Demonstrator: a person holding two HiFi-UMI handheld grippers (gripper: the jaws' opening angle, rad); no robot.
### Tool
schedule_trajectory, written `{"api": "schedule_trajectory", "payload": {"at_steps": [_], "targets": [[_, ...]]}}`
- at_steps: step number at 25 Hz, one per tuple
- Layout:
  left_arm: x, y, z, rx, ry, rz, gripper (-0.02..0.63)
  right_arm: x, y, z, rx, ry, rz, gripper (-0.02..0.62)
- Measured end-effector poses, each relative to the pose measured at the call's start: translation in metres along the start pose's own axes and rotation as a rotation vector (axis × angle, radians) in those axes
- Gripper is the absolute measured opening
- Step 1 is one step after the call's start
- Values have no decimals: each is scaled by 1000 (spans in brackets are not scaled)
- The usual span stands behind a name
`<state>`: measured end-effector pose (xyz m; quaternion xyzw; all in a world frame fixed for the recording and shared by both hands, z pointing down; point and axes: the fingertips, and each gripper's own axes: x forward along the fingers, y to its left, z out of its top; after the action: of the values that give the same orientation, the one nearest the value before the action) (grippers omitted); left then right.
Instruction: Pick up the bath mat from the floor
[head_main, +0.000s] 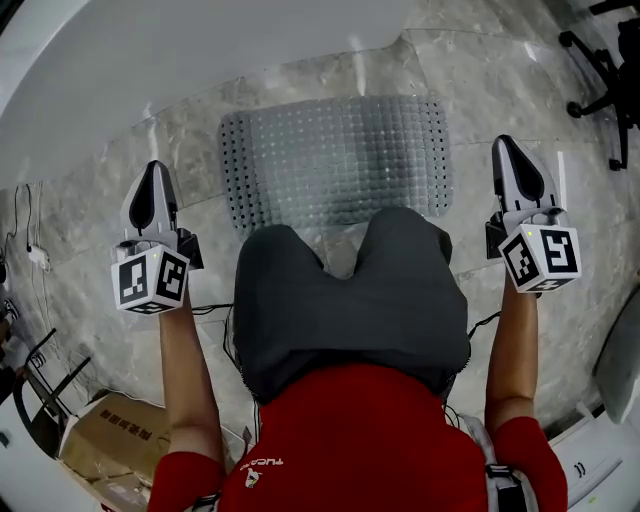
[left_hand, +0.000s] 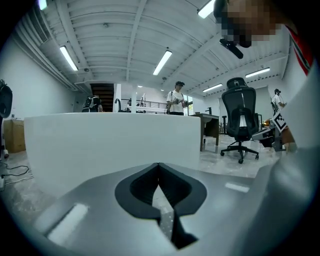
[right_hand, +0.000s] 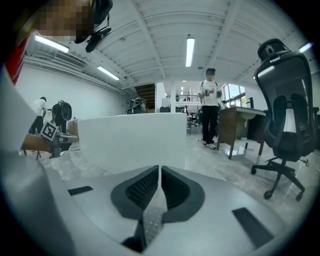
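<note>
The bath mat (head_main: 340, 160), a translucent grey sheet studded with small bumps, lies flat on the marble floor beside the white bathtub (head_main: 150, 60). My knees in grey trousers hide its near edge. My left gripper (head_main: 152, 168) hangs over bare floor left of the mat, shut and holding nothing. My right gripper (head_main: 503, 142) hangs just off the mat's right edge, also shut and holding nothing. Both point toward the tub. In the left gripper view the left gripper (left_hand: 159, 166) faces the tub wall (left_hand: 115, 140); the right gripper (right_hand: 159, 168) does the same. Neither gripper view shows the mat.
A black office chair (head_main: 600, 70) stands at the far right, also in the gripper views (left_hand: 240, 120) (right_hand: 285, 130). A cardboard box (head_main: 110, 440) and cables (head_main: 30, 250) lie at my left. A person (right_hand: 210, 107) stands beyond the tub beside a desk (right_hand: 245, 122).
</note>
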<state>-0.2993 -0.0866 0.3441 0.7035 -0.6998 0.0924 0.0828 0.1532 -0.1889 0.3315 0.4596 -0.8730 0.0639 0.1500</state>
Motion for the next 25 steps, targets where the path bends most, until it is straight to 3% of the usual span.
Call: {"api": "schedule_trajectory", "payload": {"at_steps": [11,14,25], "targets": [[20,10,-93,-70,146,-3,20,25,-8,-86,36,119,-3,7],[25,15,-123,-93,213,-7,59,31,-8,-112,21,172,-9,86],[51,21,-241,-125,469,-32,171,67,-20,-218,0,399,-11,198]]}}
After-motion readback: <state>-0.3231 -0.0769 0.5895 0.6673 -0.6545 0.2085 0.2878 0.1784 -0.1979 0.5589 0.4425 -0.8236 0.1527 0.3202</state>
